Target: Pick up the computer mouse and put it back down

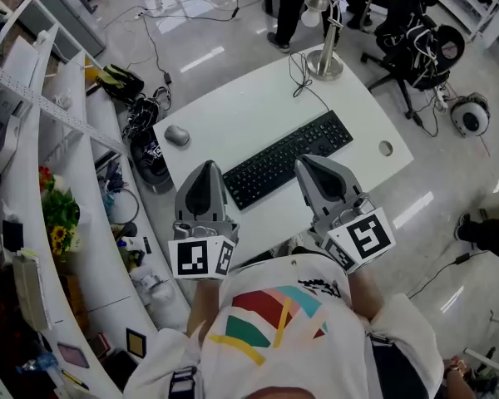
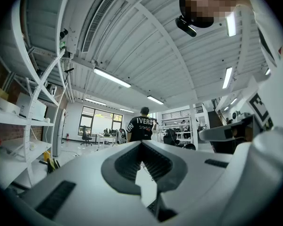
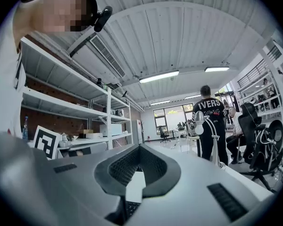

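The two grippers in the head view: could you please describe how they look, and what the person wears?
The left gripper and right gripper are alike: pale grey tapered shells, tongs with dark ribbed pads, and a rear cube of black-and-white square markers. The person wears a white T-shirt with a multicoloured print.

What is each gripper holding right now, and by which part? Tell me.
Nothing is held. The left gripper and right gripper are both shut and empty; the mouse lies untouched on the desk, left of the keyboard.
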Demonstrator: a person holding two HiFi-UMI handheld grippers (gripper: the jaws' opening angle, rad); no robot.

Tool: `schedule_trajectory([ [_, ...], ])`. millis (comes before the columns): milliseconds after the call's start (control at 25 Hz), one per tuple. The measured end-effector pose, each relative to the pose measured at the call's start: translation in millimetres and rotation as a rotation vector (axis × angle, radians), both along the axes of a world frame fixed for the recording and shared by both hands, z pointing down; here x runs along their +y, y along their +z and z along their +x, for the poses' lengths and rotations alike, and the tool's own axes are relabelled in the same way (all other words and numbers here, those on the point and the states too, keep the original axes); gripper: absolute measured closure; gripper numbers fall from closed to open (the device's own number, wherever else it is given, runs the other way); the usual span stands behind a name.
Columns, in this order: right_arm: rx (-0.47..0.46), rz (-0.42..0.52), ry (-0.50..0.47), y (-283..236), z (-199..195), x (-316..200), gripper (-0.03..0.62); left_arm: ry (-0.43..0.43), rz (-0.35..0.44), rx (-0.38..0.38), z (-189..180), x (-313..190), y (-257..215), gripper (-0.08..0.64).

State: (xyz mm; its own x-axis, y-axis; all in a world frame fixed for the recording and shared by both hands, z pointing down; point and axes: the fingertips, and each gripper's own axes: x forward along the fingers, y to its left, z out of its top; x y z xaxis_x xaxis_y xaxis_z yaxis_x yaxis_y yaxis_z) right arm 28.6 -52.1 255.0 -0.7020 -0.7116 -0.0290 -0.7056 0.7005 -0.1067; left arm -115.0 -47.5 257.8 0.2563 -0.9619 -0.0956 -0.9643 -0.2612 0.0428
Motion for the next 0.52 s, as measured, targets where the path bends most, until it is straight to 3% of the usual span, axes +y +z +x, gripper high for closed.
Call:
schedule_trajectory([
  [520, 0.02, -0.026, -0.051, 13.0, -17.2, -14.9, 0.58, -0.022, -0.019, 0.005, -13.7, -14.0, 8.8, 0.515],
])
